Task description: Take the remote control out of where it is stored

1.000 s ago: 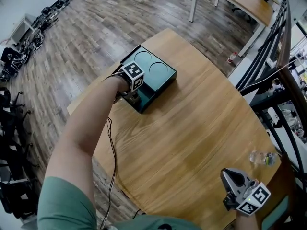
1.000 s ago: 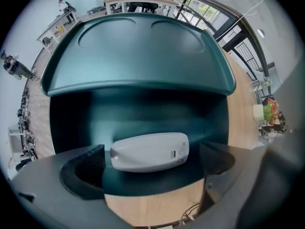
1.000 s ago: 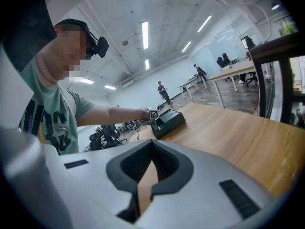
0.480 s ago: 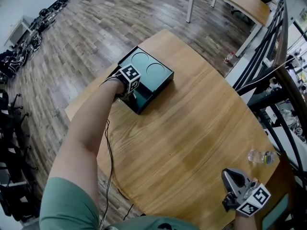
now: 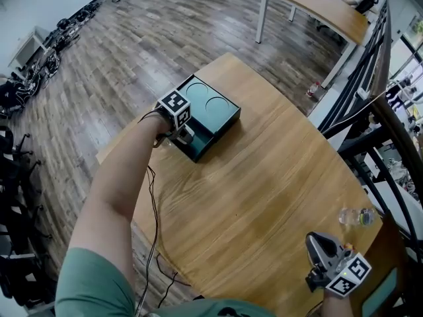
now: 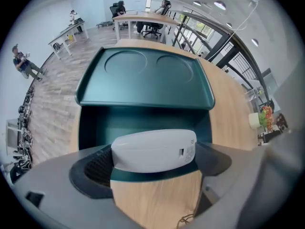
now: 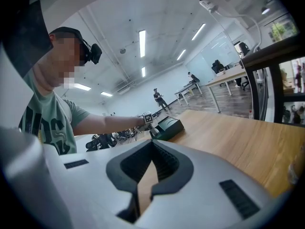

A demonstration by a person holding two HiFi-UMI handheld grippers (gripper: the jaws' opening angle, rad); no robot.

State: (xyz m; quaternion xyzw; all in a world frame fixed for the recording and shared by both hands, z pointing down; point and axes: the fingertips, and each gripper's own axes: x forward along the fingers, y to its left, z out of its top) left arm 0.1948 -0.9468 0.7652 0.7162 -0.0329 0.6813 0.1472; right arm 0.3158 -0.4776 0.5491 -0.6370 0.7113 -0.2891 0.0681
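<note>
A dark green box [image 5: 215, 107] with two round dents in its lid [image 6: 145, 75] stands at the table's far left, its front slot open. A white remote control [image 6: 153, 149] lies crosswise at the mouth of that slot, between the jaws of my left gripper [image 6: 155, 168]. The jaws are closing round it, and I cannot see the pads pressing on it. In the head view the left gripper [image 5: 186, 136] is at the box's front. My right gripper [image 5: 318, 244] hovers at the table's near right edge, jaws together and holding nothing [image 7: 144, 190].
A small clear bottle [image 5: 357, 216] lies near the right edge of the round wooden table [image 5: 264, 190]. Dark railings [image 5: 370, 78] run along the right. Another table [image 5: 317, 5] stands farther back, with people in the distance.
My left gripper has stayed at the box's open front while the head view shifted a little. The right gripper has not moved.
</note>
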